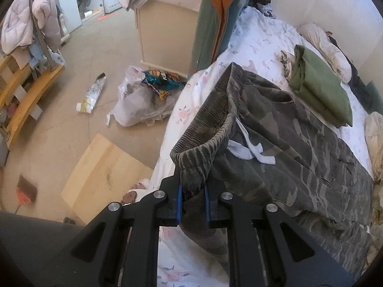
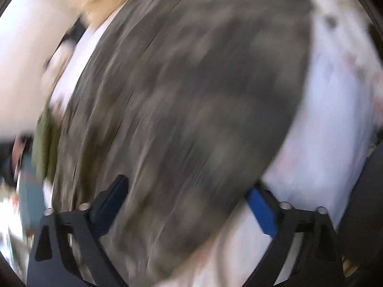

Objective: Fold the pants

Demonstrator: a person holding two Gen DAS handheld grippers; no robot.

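Camouflage pants (image 1: pixel 287 143) lie spread on a bed with a white floral sheet (image 1: pixel 253 40). A white drawstring (image 1: pixel 251 150) hangs from their ribbed waistband (image 1: pixel 215 122). My left gripper (image 1: pixel 193 198) is shut on the waistband's near corner, which is lifted off the sheet. The right wrist view is heavily blurred. There the same pants (image 2: pixel 191 95) fill the middle over the white sheet (image 2: pixel 323 131). My right gripper (image 2: pixel 189 203) hovers above them with its blue-padded fingers (image 2: pixel 261 212) wide apart and nothing pressed between them.
A folded green garment (image 1: pixel 320 88) lies on the bed beyond the pants, with pillows (image 1: pixel 328 47) by the wall. Left of the bed the floor holds a plastic bag (image 1: pixel 143 100), a cardboard sheet (image 1: pixel 105 177) and a cabinet (image 1: pixel 165 40).
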